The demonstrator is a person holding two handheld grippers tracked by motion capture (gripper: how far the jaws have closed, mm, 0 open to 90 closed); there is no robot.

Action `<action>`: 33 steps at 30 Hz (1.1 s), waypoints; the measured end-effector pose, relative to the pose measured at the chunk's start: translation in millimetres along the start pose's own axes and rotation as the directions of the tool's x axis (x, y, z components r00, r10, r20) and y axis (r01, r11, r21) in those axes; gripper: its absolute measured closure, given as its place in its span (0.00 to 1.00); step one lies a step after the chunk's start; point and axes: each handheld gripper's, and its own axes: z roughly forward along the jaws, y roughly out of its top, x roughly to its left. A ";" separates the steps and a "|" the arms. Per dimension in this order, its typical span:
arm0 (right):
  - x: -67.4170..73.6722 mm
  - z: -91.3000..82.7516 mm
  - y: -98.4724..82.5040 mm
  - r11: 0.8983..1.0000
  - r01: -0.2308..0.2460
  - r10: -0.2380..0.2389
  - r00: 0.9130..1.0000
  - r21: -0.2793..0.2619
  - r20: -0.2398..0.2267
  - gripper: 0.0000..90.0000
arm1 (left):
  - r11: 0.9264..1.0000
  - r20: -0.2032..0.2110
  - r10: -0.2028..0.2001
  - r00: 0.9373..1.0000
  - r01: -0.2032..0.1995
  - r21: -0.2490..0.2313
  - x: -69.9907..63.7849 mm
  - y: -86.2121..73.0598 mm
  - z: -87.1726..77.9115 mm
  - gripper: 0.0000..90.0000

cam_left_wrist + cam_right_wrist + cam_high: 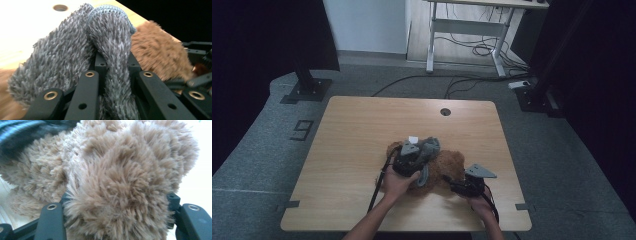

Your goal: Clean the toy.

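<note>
Step in hand: pairing of two fluffy socks at centre of counter (pixel 352 130). Left gripper (pixel 113 75) fingers pinch grey sock (pixel 75 55) fold; right gripper (pixel 117 212) fingers clamp brown sock (pixel 120 182). Next move, as judged: lay grey over brown, keeping both pinches firm

Fuzzy grey cloth (pixel 62 57), shaggy brown plush (pixel 120 182), smooth wooden table (pixel 357 125).

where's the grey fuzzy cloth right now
In the high view the grey fuzzy cloth sits near the table's middle, on the brown fuzzy cloth, pinched by the left gripper with its jaws closed on a fold.
</note>
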 end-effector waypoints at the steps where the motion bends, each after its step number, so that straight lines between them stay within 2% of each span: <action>1: -0.4 -0.2 -0.1 1.000 0.001 -0.001 1.000 0.001 -0.001 0.40 | 1.000 -0.008 -0.009 1.000 0.009 -0.007 5.0 -2.2 -5.5 0.86; 4: -0.1 -0.1 -0.2 1.000 0.000 0.000 1.000 0.000 0.000 0.40 | 0.998 -0.034 -0.059 0.998 0.058 -0.026 22.7 -8.4 -20.0 0.86; 7: 0.3 -0.2 -0.3 1.000 -0.001 0.001 1.000 -0.001 0.002 0.40 | 0.996 -0.079 -0.085 0.993 0.084 -0.026 40.4 -17.0 -31.8 0.86; 10: -0.3 -0.1 -0.5 1.000 -0.003 0.003 1.000 -0.002 -0.001 0.40 | 0.995 -0.132 -0.103 0.986 0.104 0.000 56.3 -28.7 -37.7 0.86; 11: -0.7 0.0 -0.6 1.000 -0.004 0.004 1.000 -0.003 -0.001 0.40 | 0.992 -0.148 -0.119 0.982 0.124 0.028 65.1 -36.8 -37.2 0.86; 12: -1.3 0.1 -0.7 1.000 -0.006 0.006 1.000 -0.003 -0.002 0.40 | 0.989 -0.144 -0.137 0.980 0.144 0.045 70.9 -43.1 -35.9 0.86; 13: -1.6 0.1 -0.8 1.000 -0.007 0.007 1.000 -0.003 -0.002 0.40 | 0.980 -0.116 -0.182 0.976 0.190 0.058 80.5 -54.5 -33.7 0.86; 15: -1.7 0.3 -0.8 1.000 -0.010 0.010 1.000 -0.004 -0.002 0.40 | 0.968 -0.067 -0.244 0.967 0.247 0.036 90.2 -65.3 -34.7 0.85; 16: -1.7 0.1 -0.8 1.000 -0.007 0.007 1.000 -0.002 -0.002 0.40 | 0.965 -0.055 -0.257 0.965 0.259 0.030 92.6 -66.7 -36.2 0.85; 17: -1.7 0.0 -0.8 1.000 -0.006 0.006 1.000 -0.002 -0.001 0.40 | 0.968 -0.064 -0.246 0.967 0.249 0.036 92.0 -64.8 -37.5 0.85; 20: -2.1 -0.1 -1.5 1.000 -0.009 0.009 1.000 -0.006 -0.002 0.40 | 0.977 -0.079 -0.207 0.975 0.210 0.030 86.0 -53.3 -43.3 0.85; 24: -2.6 -0.2 -1.5 1.000 -0.009 0.009 1.000 -0.005 -0.004 0.40 | 0.983 -0.038 -0.182 0.983 0.181 -0.034 69.6 -28.0 -54.0 0.86; 26: -2.6 -0.2 -1.5 1.000 -0.009 0.009 1.000 -0.005 -0.004 0.40 | 0.985 -0.011 -0.158 0.987 0.157 -0.065 55.9 -12.7 -54.7 0.86; 30: -2.3 -0.1 -1.6 1.000 -0.010 0.010 1.000 -0.007 -0.002 0.40 | 0.994 0.047 -0.080 0.996 0.083 -0.066 19.5 18.3 -38.8 0.85; 33: -2.7 -0.2 -1.5 1.000 -0.009 0.009 1.000 -0.005 -0.004 0.40 | 1.000 0.075 -0.001 0.997 0.003 -0.029 -14.5 38.5 -10.9 0.85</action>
